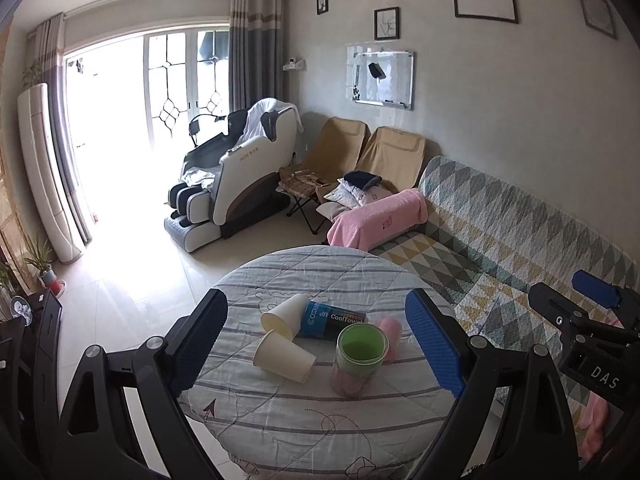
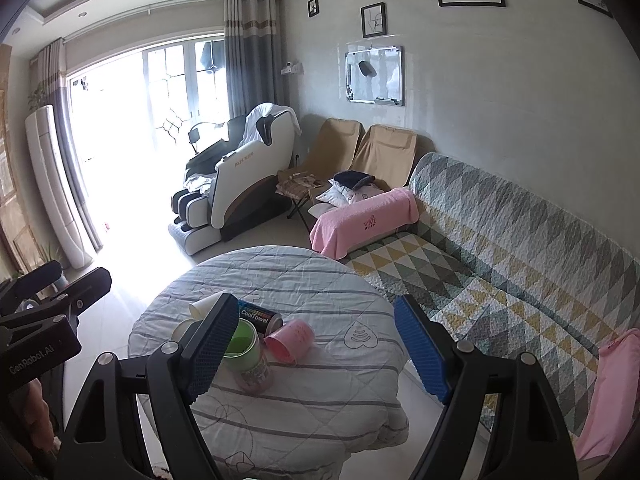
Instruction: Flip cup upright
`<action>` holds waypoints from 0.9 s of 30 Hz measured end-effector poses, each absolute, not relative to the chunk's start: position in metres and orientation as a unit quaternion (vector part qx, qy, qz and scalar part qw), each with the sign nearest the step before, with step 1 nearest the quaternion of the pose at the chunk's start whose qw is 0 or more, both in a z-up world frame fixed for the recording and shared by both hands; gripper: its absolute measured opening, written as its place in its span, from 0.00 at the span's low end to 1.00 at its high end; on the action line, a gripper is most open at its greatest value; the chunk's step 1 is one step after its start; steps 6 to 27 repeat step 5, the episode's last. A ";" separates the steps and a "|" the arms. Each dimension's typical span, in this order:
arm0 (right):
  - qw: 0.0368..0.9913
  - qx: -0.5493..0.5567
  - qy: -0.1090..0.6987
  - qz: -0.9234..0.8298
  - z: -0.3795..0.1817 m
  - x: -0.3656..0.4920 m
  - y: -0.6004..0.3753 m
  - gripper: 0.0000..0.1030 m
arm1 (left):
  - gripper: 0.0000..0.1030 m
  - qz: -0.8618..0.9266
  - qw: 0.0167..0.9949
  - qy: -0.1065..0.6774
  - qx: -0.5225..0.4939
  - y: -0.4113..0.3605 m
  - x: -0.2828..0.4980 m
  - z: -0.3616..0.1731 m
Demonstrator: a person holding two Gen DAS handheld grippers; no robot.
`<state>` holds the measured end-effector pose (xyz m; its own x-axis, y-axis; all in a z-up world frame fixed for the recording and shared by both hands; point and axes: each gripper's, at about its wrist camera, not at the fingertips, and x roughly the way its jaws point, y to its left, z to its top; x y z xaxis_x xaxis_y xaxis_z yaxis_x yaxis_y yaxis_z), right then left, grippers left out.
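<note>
On the round table (image 1: 320,412), covered with a quilted, grey-striped cloth, two white paper cups lie on their sides. The nearer paper cup (image 1: 285,356) has its open mouth toward 9 o'clock; the farther paper cup (image 1: 285,314) shows its pale inside toward 7 o'clock, and the two are touching. A pink plastic cup (image 2: 290,340) also lies on its side, with its mouth toward 8 o'clock in the right wrist view. Between them stands a clear jar (image 1: 358,360) with a green rim and pink things inside. Behind it lies a dark tube (image 1: 334,320) with the words "CoolTowel".

The left gripper (image 1: 318,344) has ribbed blue pads set wide apart and holds nothing. The right gripper (image 2: 318,350) is also wide and holds nothing. The body of the left gripper reads "GenRobot.AI".
</note>
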<state>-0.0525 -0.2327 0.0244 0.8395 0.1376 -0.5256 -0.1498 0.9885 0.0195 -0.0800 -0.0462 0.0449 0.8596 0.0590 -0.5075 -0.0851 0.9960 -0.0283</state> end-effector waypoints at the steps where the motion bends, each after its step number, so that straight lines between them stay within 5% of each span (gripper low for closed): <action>1: 0.959 -0.011 0.273 0.075 0.025 -0.052 -0.232 0.79 | 0.89 0.037 0.964 0.263 -0.024 -0.046 -0.080 0.045; 27: 0.959 -0.012 0.274 0.078 0.023 -0.053 -0.233 0.79 | 0.89 0.038 0.964 0.262 -0.025 -0.047 -0.080 0.046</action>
